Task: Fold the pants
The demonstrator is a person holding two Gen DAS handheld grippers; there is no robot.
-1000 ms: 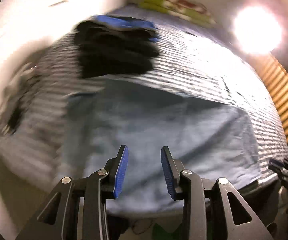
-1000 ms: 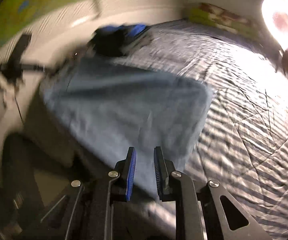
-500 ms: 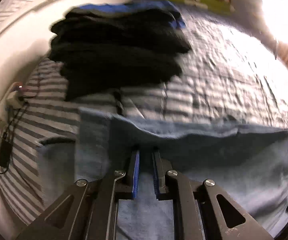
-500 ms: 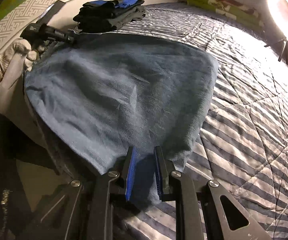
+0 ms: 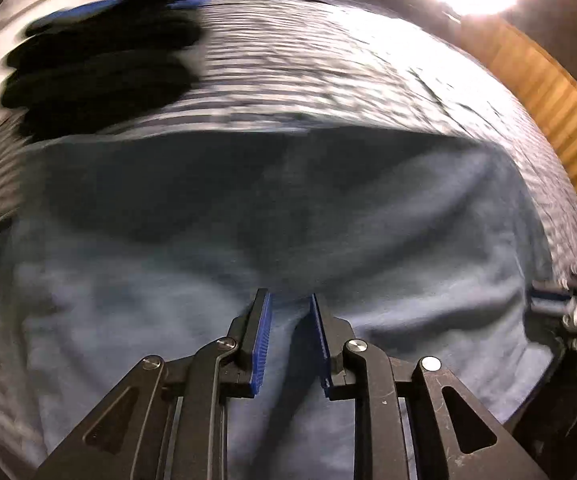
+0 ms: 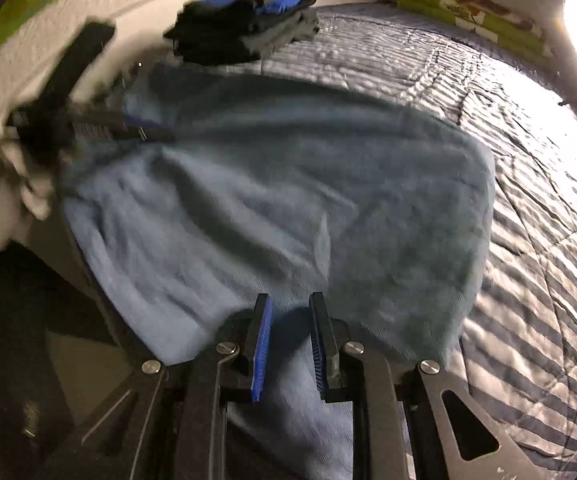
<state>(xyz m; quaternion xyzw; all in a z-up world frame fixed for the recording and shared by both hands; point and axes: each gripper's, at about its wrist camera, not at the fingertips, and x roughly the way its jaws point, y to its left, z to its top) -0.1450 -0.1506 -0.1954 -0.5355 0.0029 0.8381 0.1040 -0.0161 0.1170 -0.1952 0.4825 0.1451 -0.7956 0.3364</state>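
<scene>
The striped quilt (image 6: 528, 240) covers the whole bed, and the blue-grey pants (image 6: 288, 200) lie spread across its near side, the lower edge hanging off towards the floor. A stack of dark folded clothes (image 6: 240, 32) sits at the far edge by the wall, just beyond the pants. The left gripper (image 5: 289, 320) has a ridge of the pants' cloth between its jaws, which are opening. The right gripper (image 6: 289, 320) is narrowly parted with cloth between its pads — whether it pinches, I can't tell.
</scene>
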